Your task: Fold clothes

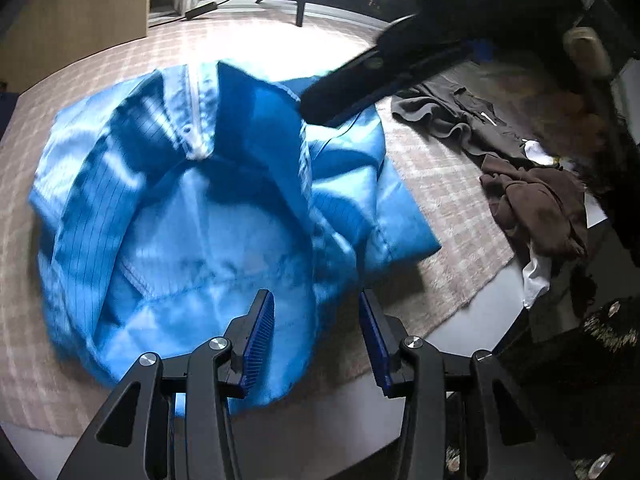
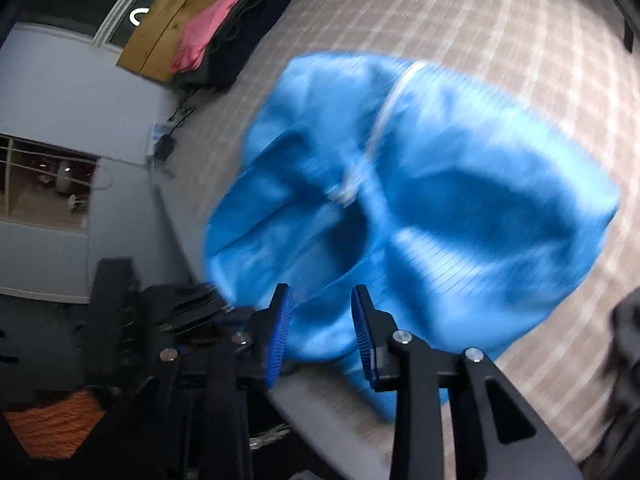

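Note:
A shiny blue garment point(image 1: 208, 200) with a white zipper strip point(image 1: 196, 112) lies crumpled and partly folded on a beige checked cloth point(image 1: 432, 184). My left gripper point(image 1: 316, 296) hangs over its near edge, open, with the blue fabric showing below the gap and neither pad pressing on it. The right gripper point(image 1: 320, 104) appears as a dark blurred shape over the garment's far right side. In the right wrist view, the right gripper point(image 2: 322, 292) is open just above the blue garment point(image 2: 420, 208), with nothing pinched between its pads. That view is motion-blurred.
A dark grey garment point(image 1: 452, 112), a brown one point(image 1: 540, 208) and a white piece point(image 1: 536, 276) lie to the right of the blue one. A pink garment point(image 2: 208, 32) and dark clothes point(image 2: 244, 36) are stacked at the far side. The table's grey edge point(image 2: 320, 408) runs close below the right gripper.

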`<state>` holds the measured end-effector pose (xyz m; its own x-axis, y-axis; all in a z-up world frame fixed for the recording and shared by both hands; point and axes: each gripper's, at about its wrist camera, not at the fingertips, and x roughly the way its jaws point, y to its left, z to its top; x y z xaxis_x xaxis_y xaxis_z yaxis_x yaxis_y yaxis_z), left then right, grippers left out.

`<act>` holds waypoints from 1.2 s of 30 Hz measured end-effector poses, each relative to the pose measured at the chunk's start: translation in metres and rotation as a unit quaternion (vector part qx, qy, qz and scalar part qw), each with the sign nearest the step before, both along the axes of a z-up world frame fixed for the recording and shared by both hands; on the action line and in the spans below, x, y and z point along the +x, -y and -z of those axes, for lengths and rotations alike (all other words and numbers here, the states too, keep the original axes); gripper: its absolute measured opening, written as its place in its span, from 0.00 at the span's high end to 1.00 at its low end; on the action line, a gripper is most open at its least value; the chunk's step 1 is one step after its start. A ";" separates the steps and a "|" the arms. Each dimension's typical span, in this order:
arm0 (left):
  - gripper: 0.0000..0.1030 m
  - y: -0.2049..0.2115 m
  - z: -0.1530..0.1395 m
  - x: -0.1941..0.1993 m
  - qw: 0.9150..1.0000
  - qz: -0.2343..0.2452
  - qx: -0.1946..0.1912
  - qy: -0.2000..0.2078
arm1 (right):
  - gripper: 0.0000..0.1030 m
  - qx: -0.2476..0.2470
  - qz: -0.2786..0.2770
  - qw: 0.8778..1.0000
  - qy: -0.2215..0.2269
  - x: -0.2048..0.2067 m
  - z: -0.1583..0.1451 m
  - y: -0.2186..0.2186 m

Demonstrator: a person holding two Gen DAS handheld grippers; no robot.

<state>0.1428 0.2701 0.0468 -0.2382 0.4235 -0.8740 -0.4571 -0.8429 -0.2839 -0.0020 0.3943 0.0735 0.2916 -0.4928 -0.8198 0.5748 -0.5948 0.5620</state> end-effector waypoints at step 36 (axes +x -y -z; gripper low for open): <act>0.76 -0.014 -0.018 0.036 0.996 0.029 -0.011 -0.082 | 0.69 0.297 -0.060 0.953 -0.003 0.020 0.050 0.075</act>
